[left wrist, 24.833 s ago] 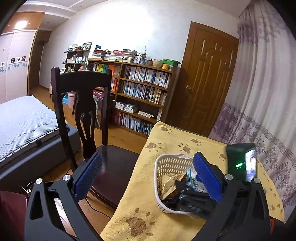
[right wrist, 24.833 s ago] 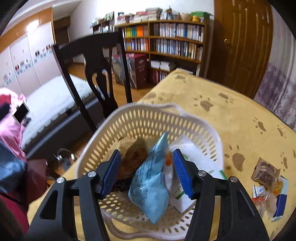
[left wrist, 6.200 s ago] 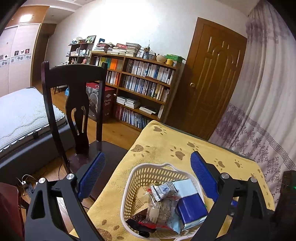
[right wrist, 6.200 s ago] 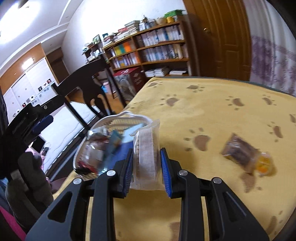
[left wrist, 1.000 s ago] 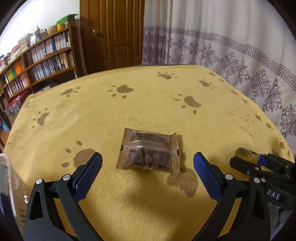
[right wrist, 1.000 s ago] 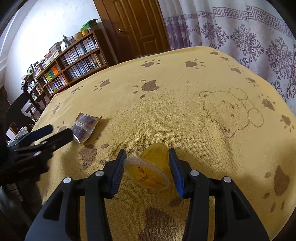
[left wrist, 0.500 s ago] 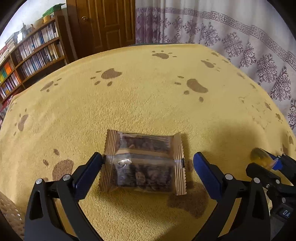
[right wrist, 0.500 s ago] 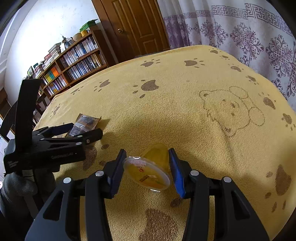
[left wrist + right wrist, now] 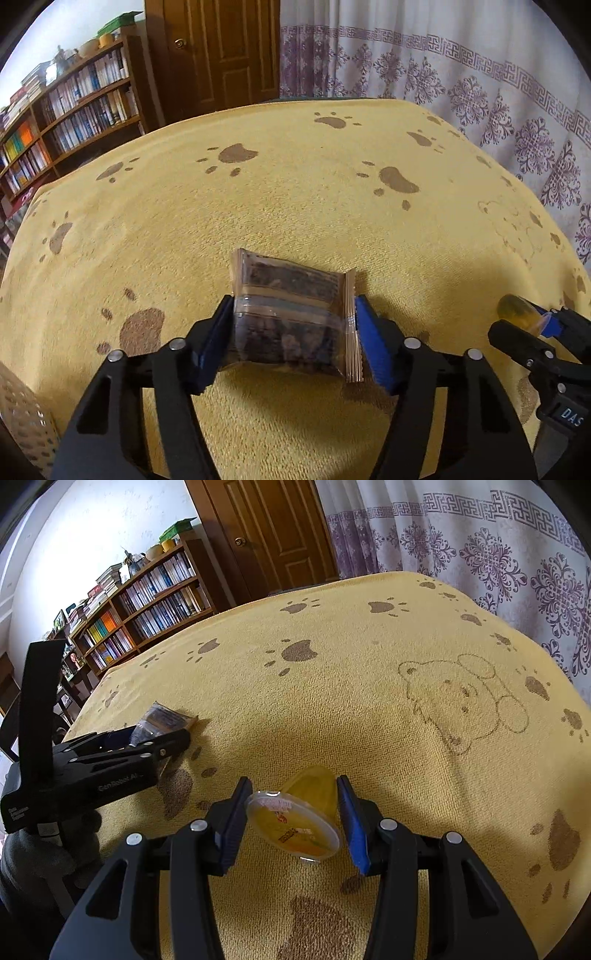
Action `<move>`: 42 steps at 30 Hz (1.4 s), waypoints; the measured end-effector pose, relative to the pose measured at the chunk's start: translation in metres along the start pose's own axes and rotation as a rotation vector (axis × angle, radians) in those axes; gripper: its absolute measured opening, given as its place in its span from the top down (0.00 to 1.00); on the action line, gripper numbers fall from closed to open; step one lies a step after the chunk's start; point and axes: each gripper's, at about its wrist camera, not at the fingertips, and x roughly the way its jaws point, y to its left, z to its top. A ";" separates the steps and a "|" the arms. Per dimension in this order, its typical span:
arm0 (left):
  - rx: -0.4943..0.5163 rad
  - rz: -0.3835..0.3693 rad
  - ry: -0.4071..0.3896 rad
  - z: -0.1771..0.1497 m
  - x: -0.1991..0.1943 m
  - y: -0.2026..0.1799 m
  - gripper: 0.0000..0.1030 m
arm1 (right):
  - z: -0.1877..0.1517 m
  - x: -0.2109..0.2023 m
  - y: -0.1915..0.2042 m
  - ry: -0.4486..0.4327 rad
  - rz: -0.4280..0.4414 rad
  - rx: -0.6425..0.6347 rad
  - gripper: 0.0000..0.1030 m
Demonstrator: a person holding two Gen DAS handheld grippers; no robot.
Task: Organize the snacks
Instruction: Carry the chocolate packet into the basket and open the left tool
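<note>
1. A white perforated plastic basket (image 9: 22, 410) is showing only as a sliver at the lower-left edge of the left wrist view, beside the near-left corner of the yellow paw-print towel cloth (image 9: 295, 206) that is covering the table.
2. The left gripper (image 9: 293, 332) is sitting low over the cloth toward its near-left part. Its blue-padded fingers are pressing on both short ends of a clear-and-brown crimped snack packet with dark pieces inside (image 9: 291, 317). The packet is bulging slightly between the pads; whether it is off the cloth I cannot tell.
3. The right gripper (image 9: 291, 819) is working nearer the middle of the near edge, to the right of the left one. Its fingers are clamped on a small yellow plastic jelly cup with a printed foil lid (image 9: 295, 823), which is tilting with the lid facing the camera.
4. Judgement: the pick-up step is in hand for both items; nothing else is lying loose on the visible cloth.
5. Next move, likely: lifting both clear and carrying them left to the basket. That is calling for steady grip, since the packet is soft and the cup is held askew and could slip.
</note>
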 end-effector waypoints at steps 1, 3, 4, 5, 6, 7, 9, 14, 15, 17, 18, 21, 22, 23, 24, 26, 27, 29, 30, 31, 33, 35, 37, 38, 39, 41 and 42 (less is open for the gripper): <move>-0.008 0.000 -0.002 -0.001 -0.002 0.001 0.37 | 0.000 0.000 0.000 0.000 0.000 0.000 0.54; -0.012 0.005 -0.009 -0.004 -0.007 0.000 0.37 | 0.000 0.000 0.000 0.000 0.001 0.000 0.54; -0.010 0.009 -0.017 -0.005 -0.010 -0.001 0.37 | 0.000 0.000 0.000 0.000 0.000 0.000 0.54; -0.007 0.012 -0.023 -0.006 -0.014 -0.002 0.38 | 0.000 0.000 0.000 0.000 0.000 0.000 0.54; -0.007 0.012 -0.029 -0.007 -0.017 -0.003 0.38 | 0.000 0.000 0.000 0.000 0.000 0.000 0.54; -0.011 0.010 -0.039 -0.008 -0.023 -0.003 0.38 | 0.000 0.000 0.000 0.000 0.001 0.000 0.54; -0.019 0.008 -0.053 -0.008 -0.031 -0.002 0.38 | 0.000 0.000 0.000 0.000 0.001 0.000 0.54; -0.049 0.022 -0.095 -0.008 -0.058 0.005 0.38 | 0.000 0.000 0.000 0.000 0.000 0.000 0.54; -0.056 0.028 -0.104 -0.008 -0.064 0.007 0.38 | 0.000 0.000 0.000 0.000 0.000 0.000 0.54; -0.067 0.035 -0.116 -0.009 -0.073 0.010 0.38 | 0.000 0.000 0.000 0.000 0.000 0.000 0.54; -0.072 0.038 -0.122 -0.009 -0.077 0.012 0.38 | 0.000 0.000 0.000 0.000 0.000 0.000 0.54; -0.089 0.054 -0.149 -0.011 -0.094 0.018 0.38 | 0.000 0.000 0.000 0.000 0.000 -0.001 0.54; -0.098 0.058 -0.161 -0.012 -0.101 0.021 0.38 | 0.000 0.000 0.000 0.000 0.000 -0.001 0.54; -0.107 0.064 -0.172 -0.013 -0.108 0.025 0.38 | 0.000 0.000 0.000 -0.001 0.000 -0.001 0.54; -0.113 0.069 -0.180 -0.014 -0.113 0.028 0.38 | 0.000 0.000 0.000 -0.002 0.000 -0.001 0.54; -0.129 0.086 -0.202 -0.017 -0.127 0.036 0.38 | 0.000 -0.001 0.000 -0.003 0.000 -0.001 0.54; -0.137 0.094 -0.210 -0.019 -0.134 0.040 0.38 | 0.000 -0.001 0.000 -0.005 -0.001 -0.001 0.54; -0.151 0.114 -0.224 -0.022 -0.144 0.048 0.38 | 0.001 -0.001 -0.001 -0.007 -0.001 0.000 0.54; -0.161 0.126 -0.232 -0.024 -0.151 0.054 0.38 | 0.002 -0.002 -0.002 -0.008 -0.001 0.000 0.54; -0.170 0.137 -0.238 -0.026 -0.156 0.060 0.38 | 0.001 -0.002 -0.002 -0.010 -0.001 0.000 0.54; -0.189 0.161 -0.248 -0.031 -0.166 0.074 0.38 | 0.001 -0.003 -0.002 -0.012 -0.001 0.000 0.54; -0.207 0.184 -0.250 -0.036 -0.172 0.087 0.38 | 0.002 -0.003 -0.003 -0.014 -0.001 0.000 0.54; -0.232 0.214 -0.250 -0.041 -0.179 0.103 0.38 | 0.000 -0.004 -0.002 -0.015 -0.001 0.000 0.54; -0.242 0.223 -0.249 -0.042 -0.182 0.110 0.38 | 0.000 -0.004 -0.001 -0.015 -0.001 0.000 0.54; -0.251 0.231 -0.247 -0.044 -0.184 0.117 0.38 | 0.000 -0.004 -0.002 -0.015 -0.002 0.000 0.54; -0.276 0.252 -0.242 -0.048 -0.188 0.134 0.38 | 0.000 -0.004 -0.002 -0.015 -0.002 -0.001 0.54; -0.286 0.257 -0.239 -0.049 -0.189 0.140 0.37 | 0.000 -0.004 -0.002 -0.015 -0.002 -0.001 0.54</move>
